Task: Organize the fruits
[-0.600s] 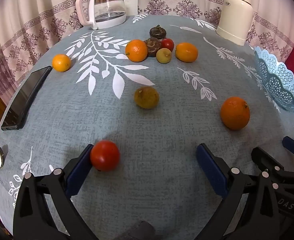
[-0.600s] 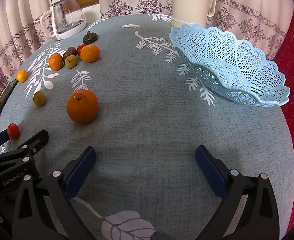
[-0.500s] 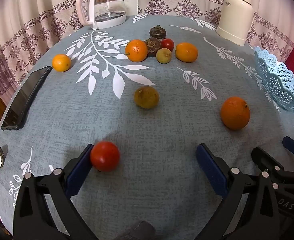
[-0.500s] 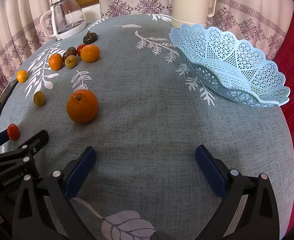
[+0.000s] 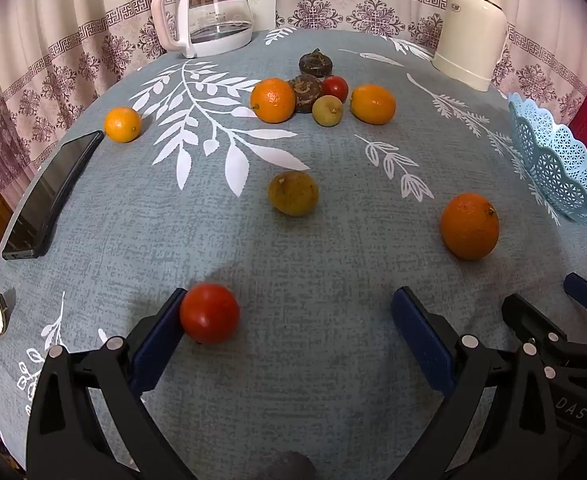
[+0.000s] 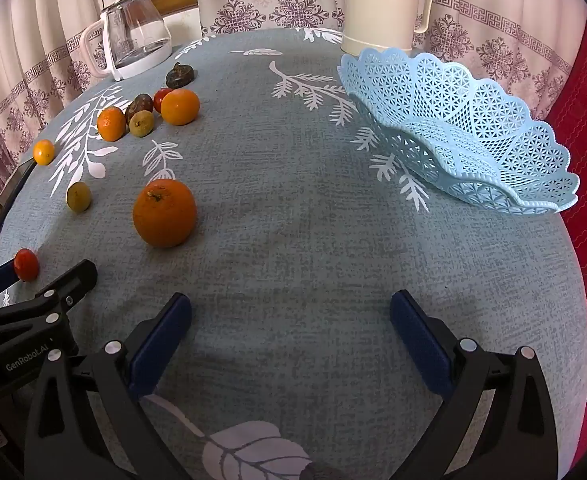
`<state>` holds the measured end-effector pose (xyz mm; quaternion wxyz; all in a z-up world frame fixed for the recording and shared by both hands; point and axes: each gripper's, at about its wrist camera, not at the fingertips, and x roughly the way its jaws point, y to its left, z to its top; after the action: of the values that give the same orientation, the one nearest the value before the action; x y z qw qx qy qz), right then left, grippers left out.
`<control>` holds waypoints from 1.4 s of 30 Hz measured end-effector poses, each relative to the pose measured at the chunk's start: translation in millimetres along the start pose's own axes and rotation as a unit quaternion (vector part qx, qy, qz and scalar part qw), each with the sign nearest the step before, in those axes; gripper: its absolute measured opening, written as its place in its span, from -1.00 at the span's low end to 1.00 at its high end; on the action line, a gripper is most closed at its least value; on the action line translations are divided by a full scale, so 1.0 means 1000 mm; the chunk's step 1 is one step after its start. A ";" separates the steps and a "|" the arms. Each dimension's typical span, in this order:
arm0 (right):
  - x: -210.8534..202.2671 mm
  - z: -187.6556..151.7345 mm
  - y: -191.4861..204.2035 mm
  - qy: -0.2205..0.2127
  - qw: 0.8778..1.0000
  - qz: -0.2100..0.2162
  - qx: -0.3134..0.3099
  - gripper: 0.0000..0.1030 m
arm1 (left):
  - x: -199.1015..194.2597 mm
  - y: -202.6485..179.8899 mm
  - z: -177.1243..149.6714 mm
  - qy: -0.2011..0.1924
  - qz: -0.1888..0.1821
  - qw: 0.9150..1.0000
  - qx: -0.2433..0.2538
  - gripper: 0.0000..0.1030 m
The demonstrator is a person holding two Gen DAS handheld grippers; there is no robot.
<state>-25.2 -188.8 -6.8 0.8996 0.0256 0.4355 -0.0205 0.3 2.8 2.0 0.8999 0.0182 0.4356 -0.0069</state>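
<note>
Left wrist view is showing the left claw (image 5: 287,324) standing spread wide above the counter (image 5: 333,280), pinching nothing; a red tomato (image 5: 209,313) is lying just inside its left finger (image 5: 155,340), touching or nearly touching the blue pad. Taking the large orange (image 5: 469,226) as landmark: a yellow-green fruit (image 5: 293,193) is sitting well to its left, and a cluster of smaller fruits (image 5: 321,92) is lying far beyond it toward the glass kettle (image 5: 209,12). A lone small orange (image 5: 122,124) is resting far left of it, beside a dark phone (image 5: 49,196). The blue lattice basket (image 5: 561,172) is standing just right of the large orange, with no fruit visible in it.

Right wrist view is showing the right claw (image 6: 291,332) likewise spread wide, with only bare cloth between its pads. The large orange is sitting ahead and left of it, and the basket is sitting well right of that orange, near a cream flask (image 6: 377,4).
</note>
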 end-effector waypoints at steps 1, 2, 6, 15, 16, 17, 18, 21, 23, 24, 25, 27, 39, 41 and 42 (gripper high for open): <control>0.000 0.000 0.000 0.000 1.000 0.000 0.000 0.91 | -0.001 -0.001 -0.002 0.001 -0.001 1.000 0.001 0.95; 0.000 0.000 0.000 0.000 1.000 0.000 0.000 0.91 | -0.001 -0.002 -0.003 0.002 -0.003 1.000 0.003 0.95; 0.000 0.000 0.003 0.002 1.000 0.002 0.001 0.91 | 0.001 0.001 -0.004 0.007 -0.015 1.000 0.015 0.95; -0.002 0.000 -0.006 0.017 1.000 0.021 0.014 0.91 | 0.001 0.003 -0.002 0.006 -0.030 0.999 0.017 0.95; -0.004 -0.003 -0.005 0.016 1.000 0.018 0.014 0.91 | 0.001 0.003 -0.002 0.006 -0.033 0.999 0.018 0.95; -0.007 -0.007 -0.004 0.011 1.000 0.014 0.015 0.91 | 0.001 0.004 -0.002 0.006 -0.034 0.999 0.018 0.95; -0.009 -0.010 -0.002 0.005 1.000 0.007 0.012 0.91 | 0.001 0.004 -0.002 0.006 -0.034 0.999 0.018 0.95; -0.015 -0.019 0.004 -0.005 1.000 -0.010 -0.004 0.91 | 0.001 0.003 -0.002 0.007 -0.035 0.999 0.019 0.95; -0.018 -0.022 0.005 -0.005 1.000 -0.009 -0.009 0.91 | 0.000 0.004 -0.001 0.007 -0.037 0.999 0.019 0.95; -0.018 -0.022 0.004 -0.005 1.000 -0.008 -0.009 0.91 | 0.000 0.006 -0.001 0.007 -0.042 0.999 0.018 0.95; -0.018 -0.022 0.004 -0.004 1.000 -0.008 -0.009 0.91 | 0.000 0.007 0.000 0.007 -0.047 0.999 0.015 0.95; -0.018 -0.023 0.005 -0.001 1.000 -0.009 -0.012 0.91 | -0.002 0.011 0.000 0.005 -0.059 0.998 0.008 0.95; -0.022 -0.031 0.005 0.009 0.999 0.002 -0.032 0.91 | -0.008 0.039 0.010 -0.021 -0.053 0.998 -0.031 0.95; -0.024 -0.029 0.002 0.005 1.000 0.011 -0.023 0.91 | -0.009 0.046 0.012 -0.028 -0.054 0.997 -0.039 0.95; -0.025 -0.029 -0.001 0.003 1.000 0.017 -0.016 0.91 | -0.010 0.048 0.013 -0.032 -0.051 0.997 -0.042 0.95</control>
<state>-63.8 -187.2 -5.2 0.8988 0.0181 0.4380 0.0018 5.5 50.6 18.9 0.9119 -0.0420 0.4067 -0.0354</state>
